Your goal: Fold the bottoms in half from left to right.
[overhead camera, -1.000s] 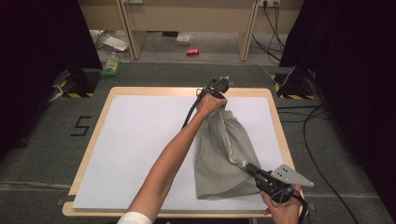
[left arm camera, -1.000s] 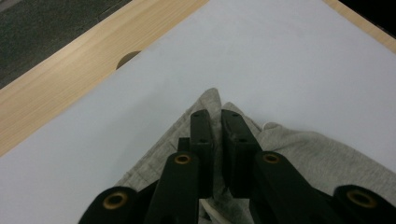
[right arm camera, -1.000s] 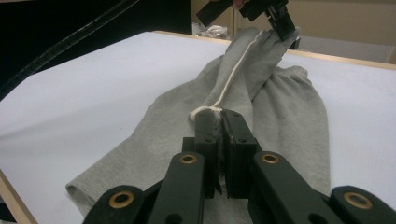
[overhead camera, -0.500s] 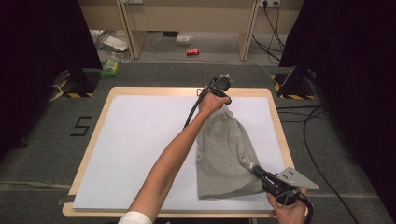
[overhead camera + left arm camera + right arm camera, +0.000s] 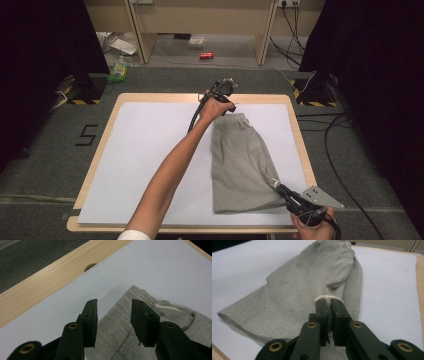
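Grey shorts point(image 5: 240, 160) lie lengthwise on the white sheet point(image 5: 150, 140), waistband at the far end. My left gripper point(image 5: 226, 100) hovers over the waistband corner near the table's far edge. Its jaws have just been opening, and in the left gripper view the left gripper point(image 5: 113, 302) stands open above the shorts point(image 5: 180, 315) with no pad pressing cloth. At the near right corner my right gripper point(image 5: 275, 184) is shut on the shorts' leg edge. In the right gripper view the right gripper point(image 5: 327, 301) pinches grey cloth and a white loop point(image 5: 328, 298), with the shorts point(image 5: 299, 282) stretching away.
The sheet covers a wooden table point(image 5: 100, 150); a notch point(image 5: 90, 266) is cut in its far edge. On the floor beyond lie a red can point(image 5: 206, 55) and a green packet point(image 5: 118, 70). Cables point(image 5: 345, 150) run along the right side.
The left gripper has let go of the waistband and drawn back slightly toward the far edge. The right gripper has shifted right and lower with the leg edge, laying the shorts flatter.
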`<state>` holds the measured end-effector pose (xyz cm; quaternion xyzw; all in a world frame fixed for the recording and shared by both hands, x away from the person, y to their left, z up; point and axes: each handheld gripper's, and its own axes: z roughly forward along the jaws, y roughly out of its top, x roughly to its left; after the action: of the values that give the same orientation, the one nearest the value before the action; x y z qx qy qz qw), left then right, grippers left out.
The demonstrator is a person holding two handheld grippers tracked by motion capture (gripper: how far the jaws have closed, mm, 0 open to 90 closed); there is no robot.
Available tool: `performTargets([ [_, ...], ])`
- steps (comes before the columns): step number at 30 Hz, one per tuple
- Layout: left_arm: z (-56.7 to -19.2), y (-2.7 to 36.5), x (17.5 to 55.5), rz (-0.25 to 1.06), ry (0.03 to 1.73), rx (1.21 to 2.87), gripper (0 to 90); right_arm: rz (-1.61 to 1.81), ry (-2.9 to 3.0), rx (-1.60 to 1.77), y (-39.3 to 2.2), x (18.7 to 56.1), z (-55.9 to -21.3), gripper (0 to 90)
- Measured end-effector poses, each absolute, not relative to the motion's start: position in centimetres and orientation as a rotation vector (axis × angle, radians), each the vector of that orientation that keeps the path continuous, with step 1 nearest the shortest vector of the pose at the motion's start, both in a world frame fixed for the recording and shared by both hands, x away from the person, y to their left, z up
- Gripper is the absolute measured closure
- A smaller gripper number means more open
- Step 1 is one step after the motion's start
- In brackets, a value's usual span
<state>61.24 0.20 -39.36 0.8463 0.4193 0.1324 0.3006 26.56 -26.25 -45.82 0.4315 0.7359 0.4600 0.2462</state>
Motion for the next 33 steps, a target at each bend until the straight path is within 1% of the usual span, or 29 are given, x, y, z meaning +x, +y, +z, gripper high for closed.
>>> performTargets([
  [3, -39.6, 1.1, 61.4, 0.351, 1.132, 2.24, 55.2, 1.251, 2.006, 1.199, -26.5, 26.5, -45.9, 77.4],
  [8, -39.7, 2.1, 61.5, 0.358, 1.143, 2.239, 54.7, 1.282, 1.99, 1.201, -26.6, 26.9, -44.5, 64.1],
  [11, -39.7, 2.4, 61.4, 0.356, 1.145, 2.237, 54.4, 1.235, 2.047, 1.214, -25.9, 28.9, -44.4, 60.5],
  [14, -39.8, 2.9, 61.4, 0.355, 1.155, 2.239, 54.1, 1.205, 2.094, 1.225, -24.9, 31.2, -44.8, 59.2],
  [23, -41.0, 4.6, 61.4, 0.337, 1.198, 2.231, 53.6, 1.086, 2.149, 1.267, -22.6, 36.8, -46.1, 60.5],
  [26, -41.4, 4.9, 61.4, 0.327, 1.208, 2.224, 53.0, 1.049, 2.174, 1.29, -22.2, 37.9, -46.6, 60.4],
  [30, -41.8, 5.2, 61.4, 0.32, 1.213, 2.225, 52.5, 0.986, 2.182, 1.351, -22.3, 39.1, -47.4, 57.9],
  [31, -41.9, 5.2, 61.4, 0.319, 1.215, 2.226, 52.2, 0.978, 2.192, 1.366, -22.4, 39.3, -47.5, 58.5],
  [33, -42.0, 5.2, 61.4, 0.312, 1.217, 2.225, 52.1, 0.995, 2.211, 1.349, -22.6, 39.5, -47.7, 73.5],
])
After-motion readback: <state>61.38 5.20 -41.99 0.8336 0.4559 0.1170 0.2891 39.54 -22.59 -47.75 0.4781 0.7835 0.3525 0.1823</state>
